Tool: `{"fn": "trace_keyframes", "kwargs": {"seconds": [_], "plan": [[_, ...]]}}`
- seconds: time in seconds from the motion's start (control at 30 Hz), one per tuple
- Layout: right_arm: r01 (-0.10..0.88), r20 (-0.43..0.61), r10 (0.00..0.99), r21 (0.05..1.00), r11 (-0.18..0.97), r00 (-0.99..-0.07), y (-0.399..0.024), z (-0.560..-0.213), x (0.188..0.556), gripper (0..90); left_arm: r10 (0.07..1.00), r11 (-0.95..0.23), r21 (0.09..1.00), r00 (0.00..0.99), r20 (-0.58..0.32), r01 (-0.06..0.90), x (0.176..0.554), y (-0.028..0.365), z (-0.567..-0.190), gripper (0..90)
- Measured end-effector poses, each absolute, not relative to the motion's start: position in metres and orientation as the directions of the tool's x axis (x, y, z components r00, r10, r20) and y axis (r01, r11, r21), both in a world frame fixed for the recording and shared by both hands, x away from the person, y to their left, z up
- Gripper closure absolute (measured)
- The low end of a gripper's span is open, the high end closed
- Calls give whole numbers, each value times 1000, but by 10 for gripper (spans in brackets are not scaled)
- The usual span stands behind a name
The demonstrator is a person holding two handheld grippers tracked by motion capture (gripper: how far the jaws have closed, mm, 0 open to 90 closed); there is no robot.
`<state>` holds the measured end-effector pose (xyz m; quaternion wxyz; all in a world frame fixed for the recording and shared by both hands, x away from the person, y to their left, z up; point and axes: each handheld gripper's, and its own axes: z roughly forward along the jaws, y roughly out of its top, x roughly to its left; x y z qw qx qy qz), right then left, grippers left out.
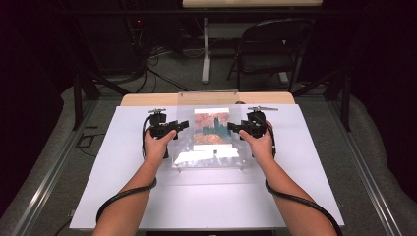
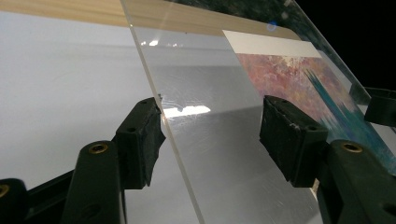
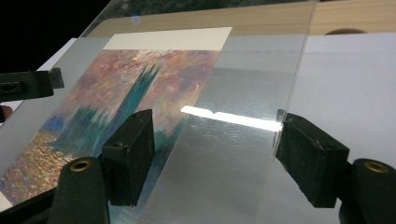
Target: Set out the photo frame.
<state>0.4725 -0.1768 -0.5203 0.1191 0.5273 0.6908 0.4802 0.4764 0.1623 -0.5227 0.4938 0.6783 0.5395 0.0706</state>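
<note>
A white surface spreads across the scene, with a strip of bare wood showing along its far edge and a dark folding chair standing on the floor well beyond it. In the middle of the surface, toward the far side, is a clear acrylic sheet with its far edge tilted up; behind it lies a painted print of pink sky and blue-green towers with a pale blank band along its far edge. The left hand-held gripper sits at the sheet's left edge: in the left gripper view its jaws straddle that edge, one pad touching it from the outside and the other pad lying over the sheet's face, spread rather than pinching. The right hand-held gripper sits at the sheet's right edge; in the right gripper view one pad is against the edge and the other pad lies over the print, likewise spread with the sheet between.
</note>
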Motion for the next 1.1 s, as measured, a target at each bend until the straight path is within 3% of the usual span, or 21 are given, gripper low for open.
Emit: {"fn": "trace_keyframes", "kwargs": {"seconds": [0.37,1.1], "plan": [[562,285,849,827,16,-445,-177,-504,455,311,804,48,796,450,-390,604,459,164,-506,421],[544,222,764,817,194,-606,-203,-461,432,542,719,-87,806,597,-356,585,434,190,-465,612]]}}
